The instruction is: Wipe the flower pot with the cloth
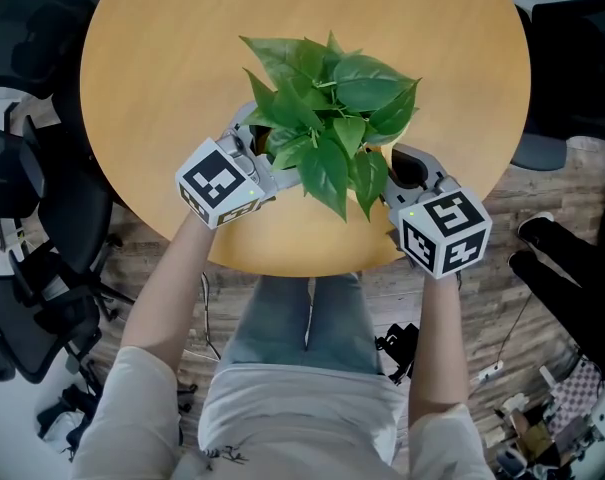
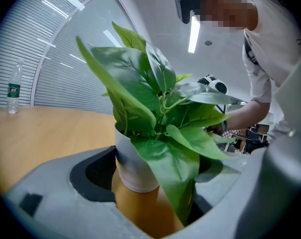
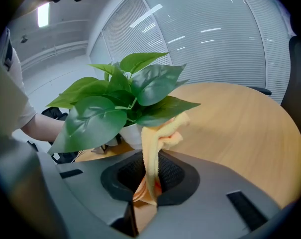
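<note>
A leafy green plant (image 1: pixel 327 108) stands in a white flower pot (image 2: pixel 133 168) near the front edge of the round wooden table (image 1: pixel 172 48). In the head view the leaves hide most of the pot. My left gripper (image 2: pixel 150 185) has its jaws on either side of the pot, the left pad against its wall; a leaf covers the right side. My right gripper (image 3: pixel 145 183) is shut on a yellow cloth (image 3: pixel 162 133). The cloth's free end lies bunched against the pot (image 3: pixel 130 132) under the leaves. In the head view the right gripper (image 1: pixel 407 173) is at the plant's right.
A water bottle (image 2: pixel 13 91) stands at the table's far side. Black office chairs (image 1: pixel 32 228) crowd the left of the table, and another dark seat (image 1: pixel 572 58) is at the right. The table's front edge runs just under both grippers.
</note>
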`<state>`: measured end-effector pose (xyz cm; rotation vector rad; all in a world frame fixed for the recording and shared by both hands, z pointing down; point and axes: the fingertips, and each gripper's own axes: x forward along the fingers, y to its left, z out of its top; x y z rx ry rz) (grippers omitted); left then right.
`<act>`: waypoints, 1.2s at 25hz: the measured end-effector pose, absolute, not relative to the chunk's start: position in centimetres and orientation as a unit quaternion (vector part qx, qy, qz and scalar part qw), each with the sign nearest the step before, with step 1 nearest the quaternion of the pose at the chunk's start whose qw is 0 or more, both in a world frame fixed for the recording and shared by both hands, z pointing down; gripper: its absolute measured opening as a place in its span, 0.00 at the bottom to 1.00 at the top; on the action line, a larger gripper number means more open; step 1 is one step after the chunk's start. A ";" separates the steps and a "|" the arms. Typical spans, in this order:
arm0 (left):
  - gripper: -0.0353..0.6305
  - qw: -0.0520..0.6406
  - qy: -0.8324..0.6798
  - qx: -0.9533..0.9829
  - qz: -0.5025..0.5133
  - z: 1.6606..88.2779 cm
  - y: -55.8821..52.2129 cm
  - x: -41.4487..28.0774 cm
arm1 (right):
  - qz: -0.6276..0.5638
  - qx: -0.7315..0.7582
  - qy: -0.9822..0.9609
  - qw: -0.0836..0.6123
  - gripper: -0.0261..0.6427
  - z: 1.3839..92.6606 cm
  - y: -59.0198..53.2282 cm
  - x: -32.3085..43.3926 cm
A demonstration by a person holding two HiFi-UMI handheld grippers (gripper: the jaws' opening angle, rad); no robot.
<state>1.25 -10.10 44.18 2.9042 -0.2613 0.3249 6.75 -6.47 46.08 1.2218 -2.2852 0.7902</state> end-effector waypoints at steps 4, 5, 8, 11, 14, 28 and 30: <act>0.71 0.107 -0.109 0.982 0.108 44.3 -10.1 1.4 | 0.283 0.439 -0.825 0.216 0.11 46.2 -6.1 6.6; 0.71 0.107 -0.115 0.982 0.109 44.4 -10.0 1.4 | 0.283 0.438 -0.825 0.217 0.11 46.2 -6.0 6.6; 0.71 0.109 -0.135 0.978 0.114 44.4 -9.8 1.4 | 0.284 0.437 -0.825 0.217 0.11 46.2 -5.6 6.4; 0.70 0.115 -0.162 0.973 0.115 44.4 -9.9 1.6 | 0.284 0.436 -0.826 0.217 0.11 46.2 -5.4 6.4; 0.70 0.125 -0.188 0.967 0.117 44.4 -10.0 1.9 | 0.283 0.436 -0.827 0.216 0.11 46.2 -5.3 6.5; 0.69 0.135 -0.272 0.944 0.131 44.7 -10.3 2.4 | 0.279 0.426 -0.831 0.224 0.11 46.3 -4.6 6.2; 0.69 0.136 -0.284 0.940 0.132 44.8 -10.5 2.5 | 0.278 0.423 -0.832 0.227 0.11 46.3 -4.6 6.0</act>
